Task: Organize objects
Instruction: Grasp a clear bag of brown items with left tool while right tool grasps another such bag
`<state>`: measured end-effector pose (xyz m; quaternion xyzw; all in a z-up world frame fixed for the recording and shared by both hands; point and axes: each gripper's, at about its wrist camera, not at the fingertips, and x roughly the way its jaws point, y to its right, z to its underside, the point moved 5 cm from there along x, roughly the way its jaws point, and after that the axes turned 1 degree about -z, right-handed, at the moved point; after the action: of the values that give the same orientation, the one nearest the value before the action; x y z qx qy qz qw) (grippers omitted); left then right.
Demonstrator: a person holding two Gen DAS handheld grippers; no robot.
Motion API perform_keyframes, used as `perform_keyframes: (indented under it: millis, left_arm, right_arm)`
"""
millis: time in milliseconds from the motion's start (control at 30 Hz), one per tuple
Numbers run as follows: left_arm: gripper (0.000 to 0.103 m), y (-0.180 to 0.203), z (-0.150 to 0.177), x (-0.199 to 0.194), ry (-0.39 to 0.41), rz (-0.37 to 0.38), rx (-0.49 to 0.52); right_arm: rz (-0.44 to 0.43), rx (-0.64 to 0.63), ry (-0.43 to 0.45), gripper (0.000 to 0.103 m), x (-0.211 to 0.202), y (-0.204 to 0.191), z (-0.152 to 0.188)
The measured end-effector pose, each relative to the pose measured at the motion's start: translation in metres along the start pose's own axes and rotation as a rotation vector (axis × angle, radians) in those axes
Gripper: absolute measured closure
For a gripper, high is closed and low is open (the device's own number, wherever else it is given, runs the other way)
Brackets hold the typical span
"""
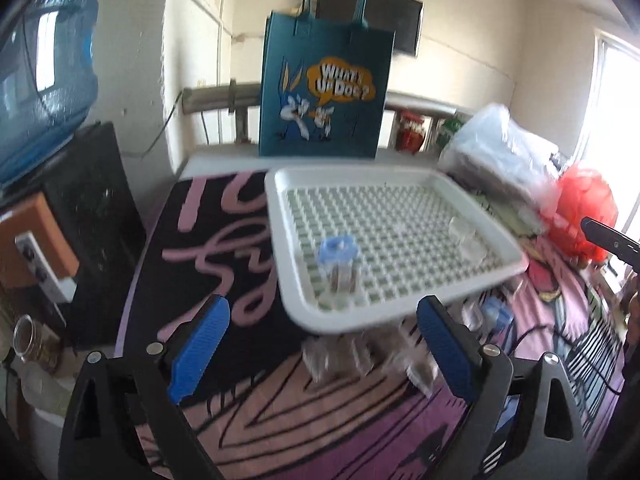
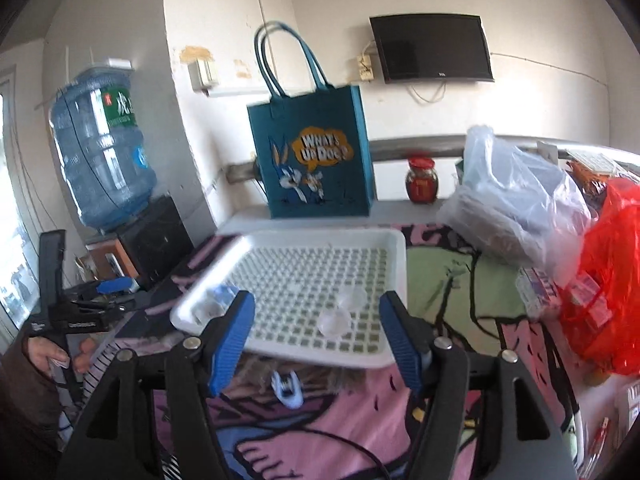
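On the patterned pink-and-black cloth, near its middle: 1 white plastic tray, rectangular, raised rim, rounded corners, floor a grid of small square openings with green showing through. Its near edge is blurred in both views.

Contents of tray: 1 small clear jar with a pale blue lid, upright, near the front-left corner, brownish contents dimly visible; 2 small clear cups, just beside each other, toward the tray's right half as the left wrist view has it.

Off the tray, on the cloth just in front of its near rim: 1 pale blue hair claw clip; several clear, blurred items, kind not discernible.

Behind the tray, upright: 1 teal tote bag, cartoon rabbit print, speech bubble reading "WHAT'S UP DOC?".

Left gripper: blue pads spread wide, nothing between them, hovering before the tray's near edge.

Right gripper: jaws parted to a moderate gap, nothing clasped, tray's near edge seen between the pads.
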<state>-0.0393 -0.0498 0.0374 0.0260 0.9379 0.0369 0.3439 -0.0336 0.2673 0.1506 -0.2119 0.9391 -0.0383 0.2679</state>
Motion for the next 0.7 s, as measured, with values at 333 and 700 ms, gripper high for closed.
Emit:
perform_keyframes:
  millis: [333, 700]
  left_arm:
    - [0.008, 0.0, 0.041, 0.038, -0.138, -0.037, 0.019]
    - [0.063, 0.01, 0.043, 0.055, -0.181, -0.008, 0.032]
  right_arm:
    - [0.087, 0.006, -0.264, 0.038, 0.071, 0.021, 0.066]
    - [0.13, -0.021, -0.349, 0.058, 0.107, 0.024, 0.078]
